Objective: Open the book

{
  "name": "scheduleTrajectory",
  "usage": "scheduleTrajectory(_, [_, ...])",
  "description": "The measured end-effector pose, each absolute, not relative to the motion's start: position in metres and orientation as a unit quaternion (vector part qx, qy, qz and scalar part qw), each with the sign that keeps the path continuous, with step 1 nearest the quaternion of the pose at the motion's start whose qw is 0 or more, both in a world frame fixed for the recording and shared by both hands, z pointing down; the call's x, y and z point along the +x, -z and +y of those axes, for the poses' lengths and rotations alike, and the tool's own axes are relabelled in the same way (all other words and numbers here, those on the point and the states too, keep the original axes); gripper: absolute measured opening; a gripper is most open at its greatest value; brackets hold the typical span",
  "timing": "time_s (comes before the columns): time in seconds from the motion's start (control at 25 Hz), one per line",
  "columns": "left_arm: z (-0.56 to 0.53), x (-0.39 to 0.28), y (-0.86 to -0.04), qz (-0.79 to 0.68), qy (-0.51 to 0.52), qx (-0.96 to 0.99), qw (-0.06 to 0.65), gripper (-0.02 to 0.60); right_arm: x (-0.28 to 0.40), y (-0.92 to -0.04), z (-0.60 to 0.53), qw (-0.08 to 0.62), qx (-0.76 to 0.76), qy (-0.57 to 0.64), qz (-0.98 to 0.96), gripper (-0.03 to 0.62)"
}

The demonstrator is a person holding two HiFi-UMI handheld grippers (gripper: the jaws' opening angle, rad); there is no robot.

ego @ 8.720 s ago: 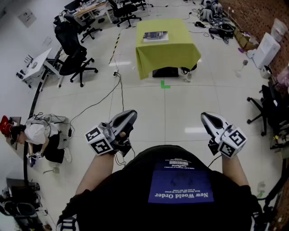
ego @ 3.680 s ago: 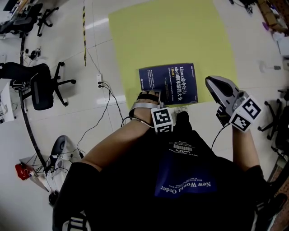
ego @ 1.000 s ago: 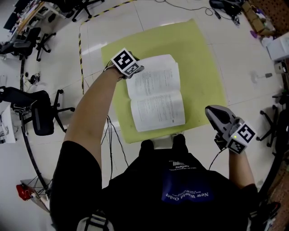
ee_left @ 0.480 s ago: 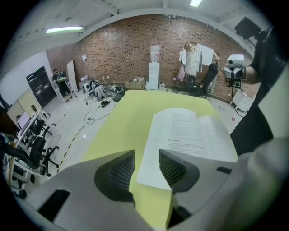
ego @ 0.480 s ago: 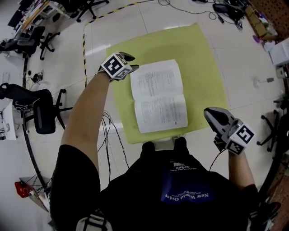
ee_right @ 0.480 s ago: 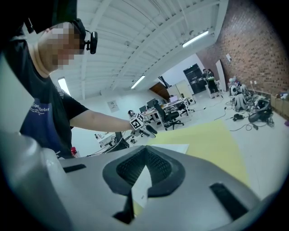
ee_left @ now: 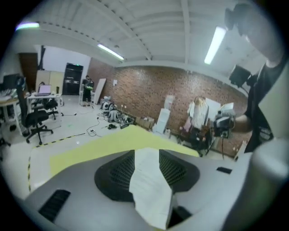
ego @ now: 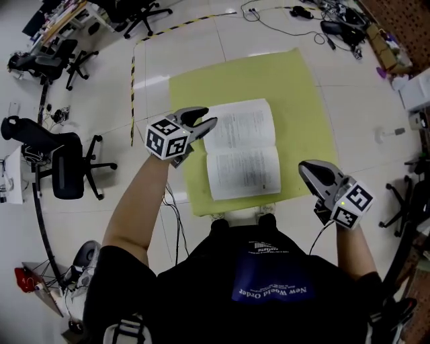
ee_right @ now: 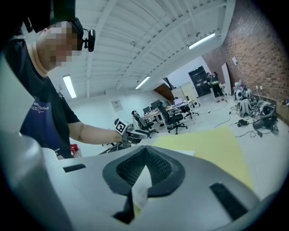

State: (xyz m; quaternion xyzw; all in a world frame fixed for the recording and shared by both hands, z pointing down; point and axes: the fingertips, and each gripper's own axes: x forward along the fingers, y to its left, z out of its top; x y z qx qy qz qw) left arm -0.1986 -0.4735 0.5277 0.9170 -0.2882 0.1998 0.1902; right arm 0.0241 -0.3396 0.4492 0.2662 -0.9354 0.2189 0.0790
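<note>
The book (ego: 242, 151) lies open on the yellow-green tablecloth (ego: 295, 87), white pages up, spine across the view. My left gripper (ego: 209, 121) hovers at the book's upper left edge, raised off the table and apart from the page. Its jaws stand open, and in the left gripper view the white page (ee_left: 146, 176) shows through the gap. My right gripper (ego: 306, 168) hangs just off the book's lower right corner, over the table's edge, holding nothing. Its tips (ee_right: 145, 155) meet, with only a thin wedge of page showing behind them. The left gripper (ee_right: 135, 132) also appears in the right gripper view.
Black office chairs (ego: 57, 161) stand on the tiled floor at the left, with more at the top left (ego: 141, 10). A cable (ego: 171, 208) runs along the floor beside the table's left side. Striped floor tape (ego: 132, 80) lies left of the table. My feet (ego: 265, 211) touch the near edge.
The left gripper has drawn back from the book's far left corner toward me and risen. The book stays open, where seconds ago it was closed. The right gripper has hardly moved.
</note>
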Motion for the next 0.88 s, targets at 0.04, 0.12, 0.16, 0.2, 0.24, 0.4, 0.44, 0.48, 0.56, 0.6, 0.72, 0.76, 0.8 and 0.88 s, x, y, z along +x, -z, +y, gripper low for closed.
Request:
scheduleTrajectory(0.04, [-0.458, -0.198, -0.514, -0.296, -0.162, 0.920, 0.199, 0.169, 0.023, -0.445, -0.340, 0.077, 0.267, -0.215, -0.936, -0.014])
scheduleTrajectory(0.12, [-0.419, -0.203, -0.490, -0.305, -0.104, 0.925, 0.199, 0.169, 0.019, -0.435, -0.342, 0.075, 0.265, -0.205, -0.939, -0.014])
scheduleTrajectory(0.16, [-0.398, -0.209, -0.479, -0.312, -0.086, 0.926, 0.193, 0.169, 0.016, -0.430, -0.342, 0.074, 0.261, -0.198, -0.942, -0.014])
scheduleTrajectory(0.2, [-0.378, -0.218, -0.468, -0.323, -0.071, 0.925, 0.188, 0.169, 0.012, -0.424, -0.342, 0.073, 0.256, -0.189, -0.945, -0.014])
scheduleTrajectory(0.24, [-0.360, -0.229, -0.456, -0.337, -0.055, 0.921, 0.189, 0.167, 0.007, -0.417, -0.343, 0.071, 0.252, -0.180, -0.948, -0.014])
scheduleTrajectory(0.4, [-0.317, -0.270, -0.402, -0.397, 0.004, 0.897, 0.193, 0.044, -0.008, -0.375, -0.348, 0.057, 0.251, -0.141, -0.956, -0.014])
scheduleTrajectory(0.44, [-0.309, -0.275, -0.387, -0.403, 0.021, 0.896, 0.184, 0.021, -0.010, -0.363, -0.348, 0.052, 0.251, -0.133, -0.957, -0.014])
scheduleTrajectory(0.48, [-0.301, -0.277, -0.374, -0.408, 0.038, 0.895, 0.176, 0.006, -0.012, -0.353, -0.348, 0.047, 0.250, -0.126, -0.959, -0.014])
scheduleTrajectory(0.56, [-0.285, -0.279, -0.351, -0.411, 0.074, 0.893, 0.168, 0.006, -0.018, -0.335, -0.347, 0.038, 0.247, -0.120, -0.961, -0.014])
scheduleTrajectory(0.6, [-0.277, -0.279, -0.343, -0.409, 0.090, 0.892, 0.169, 0.006, -0.022, -0.327, -0.347, 0.034, 0.247, -0.121, -0.961, -0.014])
scheduleTrajectory(0.72, [-0.258, -0.277, -0.334, -0.405, 0.119, 0.890, 0.176, 0.006, -0.030, -0.316, -0.346, 0.028, 0.251, -0.131, -0.959, -0.014])
scheduleTrajectory(0.76, [-0.254, -0.277, -0.335, -0.405, 0.126, 0.888, 0.179, 0.006, -0.033, -0.316, -0.346, 0.026, 0.253, -0.138, -0.957, -0.014])
scheduleTrajectory(0.8, [-0.251, -0.277, -0.336, -0.405, 0.135, 0.886, 0.182, 0.006, -0.035, -0.318, -0.346, 0.023, 0.254, -0.147, -0.956, -0.014])
scheduleTrajectory(0.88, [-0.247, -0.279, -0.337, -0.402, 0.151, 0.883, 0.187, 0.006, -0.039, -0.325, -0.346, 0.017, 0.252, -0.165, -0.953, -0.015])
